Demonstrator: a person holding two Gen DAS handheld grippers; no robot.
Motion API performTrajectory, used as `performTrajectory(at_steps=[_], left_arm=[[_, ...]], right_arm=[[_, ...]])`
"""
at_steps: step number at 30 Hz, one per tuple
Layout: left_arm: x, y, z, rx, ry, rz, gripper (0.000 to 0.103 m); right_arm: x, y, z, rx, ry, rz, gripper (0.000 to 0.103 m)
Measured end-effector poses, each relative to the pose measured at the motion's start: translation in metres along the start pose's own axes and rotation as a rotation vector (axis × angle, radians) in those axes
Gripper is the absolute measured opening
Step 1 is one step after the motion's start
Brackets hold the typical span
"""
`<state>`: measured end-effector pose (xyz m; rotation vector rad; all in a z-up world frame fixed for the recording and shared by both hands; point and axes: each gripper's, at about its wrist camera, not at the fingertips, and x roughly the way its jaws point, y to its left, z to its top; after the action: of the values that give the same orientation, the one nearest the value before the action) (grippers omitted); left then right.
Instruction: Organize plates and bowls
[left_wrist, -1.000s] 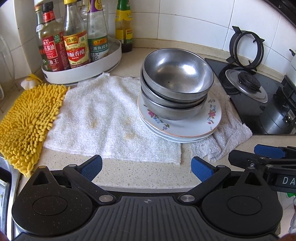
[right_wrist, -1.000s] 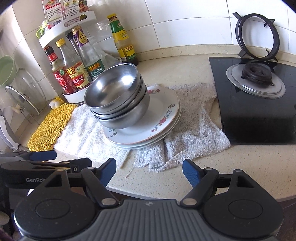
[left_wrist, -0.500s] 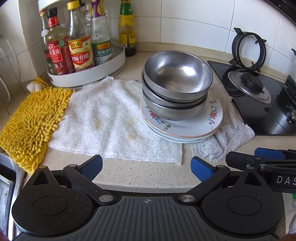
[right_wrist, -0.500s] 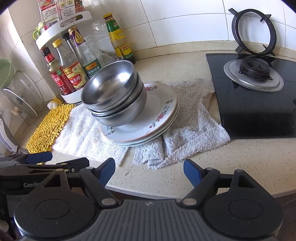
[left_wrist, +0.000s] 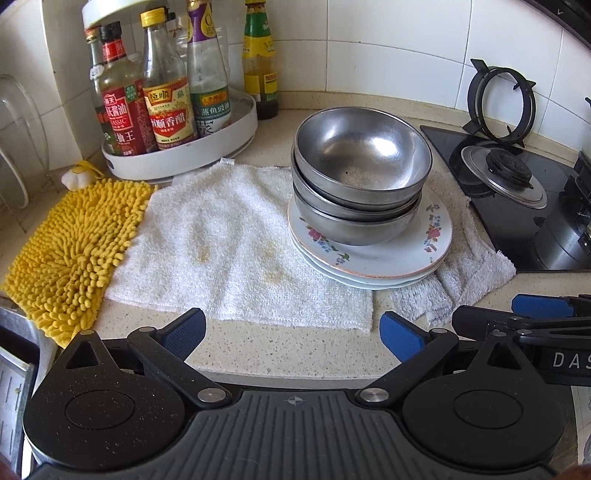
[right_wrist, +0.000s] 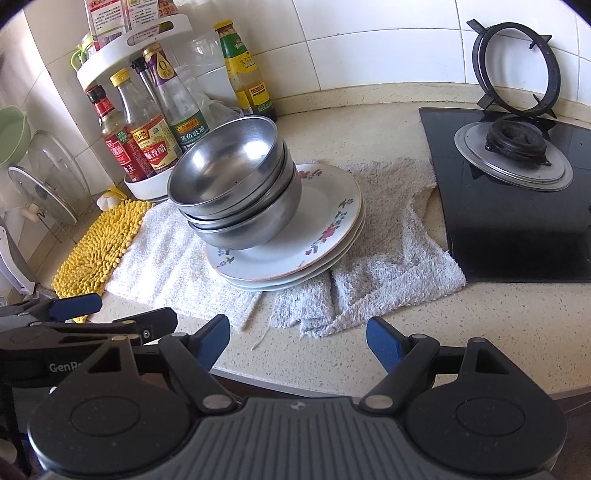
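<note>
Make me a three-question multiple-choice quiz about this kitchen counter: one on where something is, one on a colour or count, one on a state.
1. Where do the steel bowls sit?
A. on the stacked plates
B. on the stove
C. in the bottle tray

2. What colour is the shaggy cloth?
A. blue
B. yellow
C. red

3. How are the left gripper and right gripper?
A. both open and empty
B. both shut on a bowl
C. one holds a plate

Answers: 1 A, the bowls nest on the top floral plate. 2 B, it is bright yellow. 3 A, both pairs of fingers stand apart over the counter edge.
</note>
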<state>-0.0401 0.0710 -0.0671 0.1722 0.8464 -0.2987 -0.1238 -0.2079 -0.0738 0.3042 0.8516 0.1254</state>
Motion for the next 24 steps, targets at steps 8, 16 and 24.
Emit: performTrajectory(at_steps=[8,16,24], left_arm=[[-0.0018,0.0011,-0.0025,-0.007,0.008,-0.031,0.096],[-0.0056,-0.0054,-0.0069,0.023,-0.004,0.0,0.094],[-0.0055,-0.0033,-0.0074,0.021,-0.008,-0.021,0.094]], right_arm=[[-0.0012,0.003,-0.001,-0.02,0.009,0.0,0.084],[-0.0014,0.0036,-0.0036,-0.036,0.023,-0.009,0.084],[-0.0034,0.0049,-0.0024,-0.044,0.021,-0.007,0.084]])
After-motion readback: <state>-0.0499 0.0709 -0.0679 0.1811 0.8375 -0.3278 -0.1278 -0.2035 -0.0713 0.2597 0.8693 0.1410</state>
